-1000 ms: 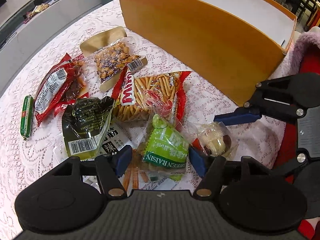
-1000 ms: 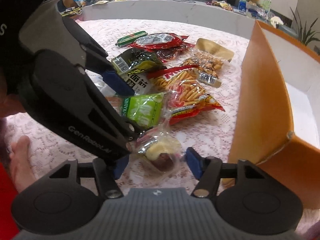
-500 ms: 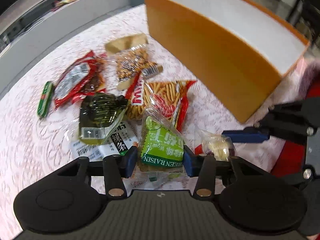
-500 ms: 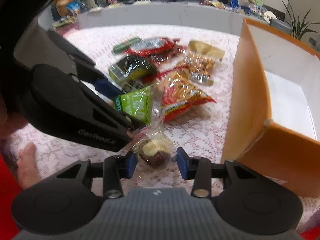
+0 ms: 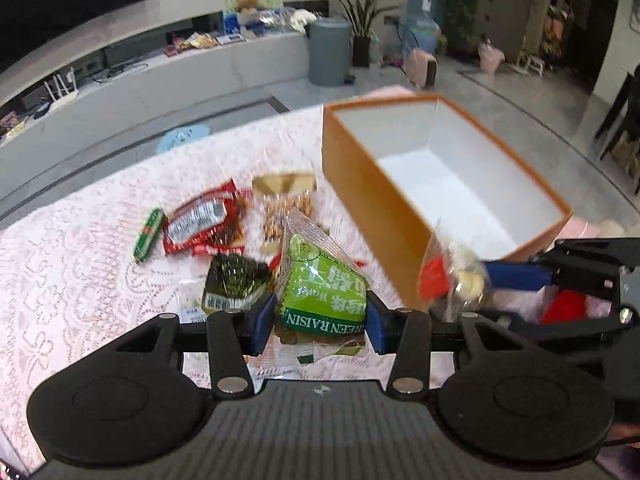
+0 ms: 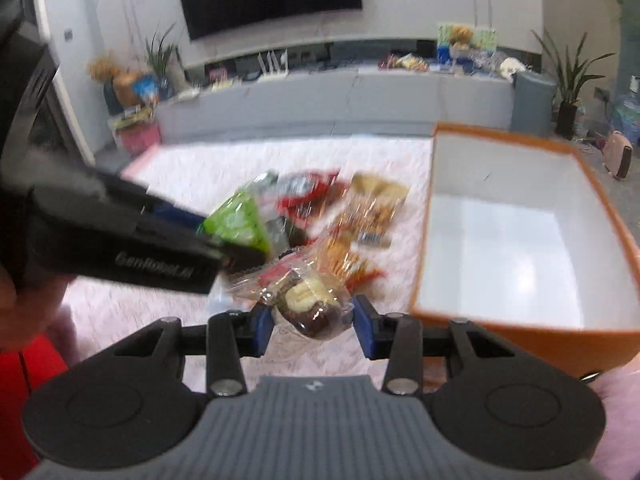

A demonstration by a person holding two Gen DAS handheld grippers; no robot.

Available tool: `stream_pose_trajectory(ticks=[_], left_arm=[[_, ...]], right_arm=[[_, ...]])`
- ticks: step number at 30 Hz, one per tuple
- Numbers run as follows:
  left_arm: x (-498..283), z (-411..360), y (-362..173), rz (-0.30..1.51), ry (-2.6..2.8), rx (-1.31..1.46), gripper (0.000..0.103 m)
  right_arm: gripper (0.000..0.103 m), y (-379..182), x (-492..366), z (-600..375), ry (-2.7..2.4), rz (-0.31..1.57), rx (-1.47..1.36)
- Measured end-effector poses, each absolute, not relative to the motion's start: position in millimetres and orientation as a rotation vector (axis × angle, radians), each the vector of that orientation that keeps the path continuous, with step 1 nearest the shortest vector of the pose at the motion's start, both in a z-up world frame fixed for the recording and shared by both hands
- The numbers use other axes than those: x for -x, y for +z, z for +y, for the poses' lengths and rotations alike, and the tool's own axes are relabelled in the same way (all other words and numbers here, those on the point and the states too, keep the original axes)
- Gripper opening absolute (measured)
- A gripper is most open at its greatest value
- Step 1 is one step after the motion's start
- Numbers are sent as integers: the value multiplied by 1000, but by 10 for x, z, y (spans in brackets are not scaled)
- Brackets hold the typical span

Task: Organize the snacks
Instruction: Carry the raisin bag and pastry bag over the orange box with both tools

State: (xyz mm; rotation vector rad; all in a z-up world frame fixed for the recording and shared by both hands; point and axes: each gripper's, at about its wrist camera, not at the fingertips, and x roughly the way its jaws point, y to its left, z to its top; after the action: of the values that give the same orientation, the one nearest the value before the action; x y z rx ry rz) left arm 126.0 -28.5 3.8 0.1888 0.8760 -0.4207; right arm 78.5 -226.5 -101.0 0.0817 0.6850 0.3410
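Observation:
My left gripper (image 5: 320, 322) is shut on a green raisin packet (image 5: 324, 292) and holds it above the table. My right gripper (image 6: 314, 326) is shut on a clear-wrapped pastry (image 6: 308, 304), also lifted; the pastry shows in the left wrist view (image 5: 460, 280) beside the box. The orange box (image 5: 372, 200) with a white inside stands open and empty to the right, and shows in the right wrist view (image 6: 520, 328). The raisin packet (image 6: 240, 224) appears at the left of the right wrist view.
Several snack packets lie on the lace tablecloth (image 5: 80, 260): a red packet (image 5: 204, 220), a green sausage stick (image 5: 149, 234), a dark green packet (image 5: 232, 284), a nut packet (image 5: 286, 200). A grey counter (image 6: 340, 96) runs behind the table.
Both grippers closed on their packets and lifted them off the table. The views tilted up and the open box inside came into sight.

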Motion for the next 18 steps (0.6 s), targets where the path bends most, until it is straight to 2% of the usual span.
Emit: stream_pose_trajectory(ticks=[8,13,18], left_arm=[[-1265,-553,427,831,-466,-72,52],[-1394,-872,421,853,-535,-31,52],[-1585,-1289,188,922,-598,-54,52]], right_arm=[[41,-530,-875,-2869,235,615,-113],[41,-446,-1083,-3268,172,642,-134],[41,-567,-1278,-3600,132,714,-180]])
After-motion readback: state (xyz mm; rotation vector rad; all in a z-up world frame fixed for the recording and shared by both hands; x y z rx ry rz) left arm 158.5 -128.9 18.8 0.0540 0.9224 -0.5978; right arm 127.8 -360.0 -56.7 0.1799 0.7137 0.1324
